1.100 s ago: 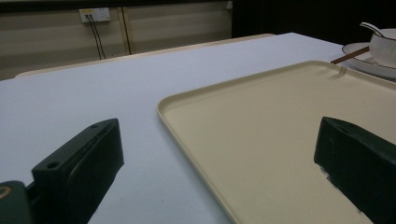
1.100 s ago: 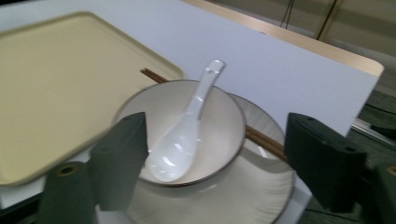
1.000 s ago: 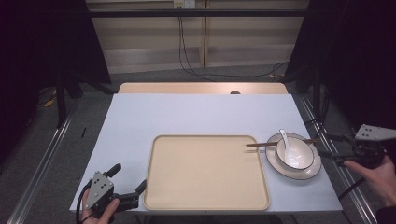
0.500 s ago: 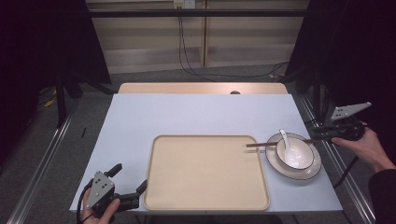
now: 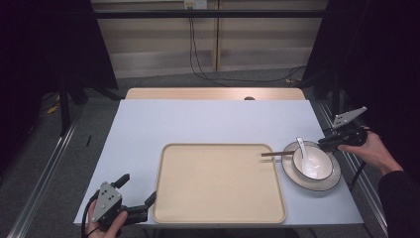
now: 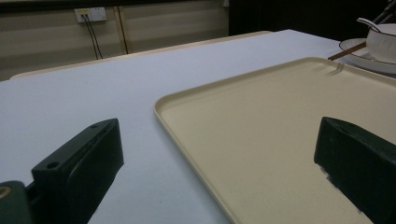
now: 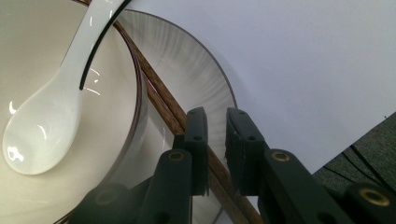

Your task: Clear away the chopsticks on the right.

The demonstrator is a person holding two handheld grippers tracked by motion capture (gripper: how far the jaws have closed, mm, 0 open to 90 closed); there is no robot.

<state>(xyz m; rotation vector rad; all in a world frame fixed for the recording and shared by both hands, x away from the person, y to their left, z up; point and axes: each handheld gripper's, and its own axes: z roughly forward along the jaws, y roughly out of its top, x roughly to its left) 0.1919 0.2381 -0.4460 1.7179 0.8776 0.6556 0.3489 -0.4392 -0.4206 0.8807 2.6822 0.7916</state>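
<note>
While the left gripper [image 5: 134,194] rests at the near left corner of the table [image 5: 208,121], its jaws wide apart just beside the empty tray [image 5: 218,183], the right gripper [image 7: 215,122] hovers over the plate [image 7: 196,74]. Its jaws are nearly together above the chopsticks [image 7: 161,100], gripping nothing. A spoon [image 7: 56,102] lies in the bowl [image 7: 109,119].
</note>
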